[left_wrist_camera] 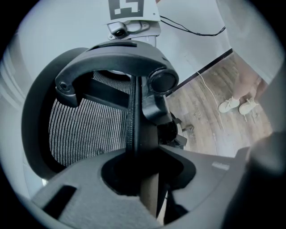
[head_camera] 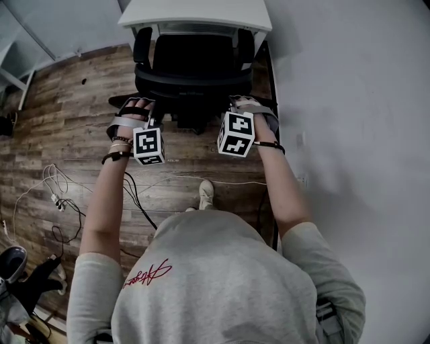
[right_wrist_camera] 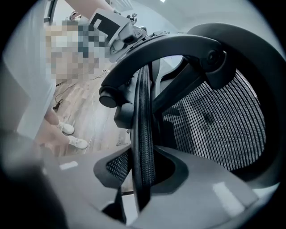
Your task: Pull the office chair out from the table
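Head view: the office chair [head_camera: 191, 67] stands close against the table [head_camera: 201, 13], its castors hidden. Left gripper view: the left gripper [left_wrist_camera: 147, 179] is clamped on the backrest rim [left_wrist_camera: 133, 125]. Right gripper view: the right gripper [right_wrist_camera: 143, 179] grips that rim too. Best to pull evenly with both, straight away from the table.

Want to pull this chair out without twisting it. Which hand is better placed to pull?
Neither clearly: left tongs and right tongs each clamp a side edge of the backrest, so use both. If only one, probably left: open floor beside it, wall close on the right.
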The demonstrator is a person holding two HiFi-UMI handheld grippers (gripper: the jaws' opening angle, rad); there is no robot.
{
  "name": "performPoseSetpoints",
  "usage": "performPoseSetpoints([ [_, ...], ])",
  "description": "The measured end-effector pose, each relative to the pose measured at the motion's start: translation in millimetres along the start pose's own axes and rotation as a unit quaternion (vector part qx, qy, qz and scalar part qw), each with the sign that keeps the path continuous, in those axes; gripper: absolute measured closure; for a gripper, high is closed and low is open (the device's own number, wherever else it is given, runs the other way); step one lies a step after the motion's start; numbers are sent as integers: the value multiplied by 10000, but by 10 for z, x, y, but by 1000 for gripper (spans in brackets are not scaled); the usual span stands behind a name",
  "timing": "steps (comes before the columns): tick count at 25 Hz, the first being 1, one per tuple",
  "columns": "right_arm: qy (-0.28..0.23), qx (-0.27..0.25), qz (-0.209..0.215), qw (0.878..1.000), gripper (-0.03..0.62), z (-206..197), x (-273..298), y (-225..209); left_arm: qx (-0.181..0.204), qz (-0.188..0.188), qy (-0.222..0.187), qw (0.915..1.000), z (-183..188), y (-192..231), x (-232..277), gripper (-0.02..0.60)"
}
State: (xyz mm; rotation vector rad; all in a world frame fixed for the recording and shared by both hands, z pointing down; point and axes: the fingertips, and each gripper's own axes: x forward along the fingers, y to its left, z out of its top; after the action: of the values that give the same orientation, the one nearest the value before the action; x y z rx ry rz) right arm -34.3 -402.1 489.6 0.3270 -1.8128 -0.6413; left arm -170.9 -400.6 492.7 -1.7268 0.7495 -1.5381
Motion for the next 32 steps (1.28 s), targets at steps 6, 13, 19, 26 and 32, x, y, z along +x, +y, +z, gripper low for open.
performPoseSetpoints([
  [6,-6,10,-3,10000,487,29,-46,123,17,34,-53,10000,40,-74,-97,482],
  [13,-2,1,-35,10000,488,66,-117,245,41,62,-11,10000,24,-175,-195,482],
  [19,-2,13,-29,10000,488,75,-143,326,50,66,-29,10000,45,-226,-246,482],
  [26,12,-3,-66,10000,488,136,-219,408,22,40,-67,10000,49,-297,-367,482],
  [32,17,15,-45,10000,488,148,-255,480,52,43,-67,10000,58,-349,-413,483],
])
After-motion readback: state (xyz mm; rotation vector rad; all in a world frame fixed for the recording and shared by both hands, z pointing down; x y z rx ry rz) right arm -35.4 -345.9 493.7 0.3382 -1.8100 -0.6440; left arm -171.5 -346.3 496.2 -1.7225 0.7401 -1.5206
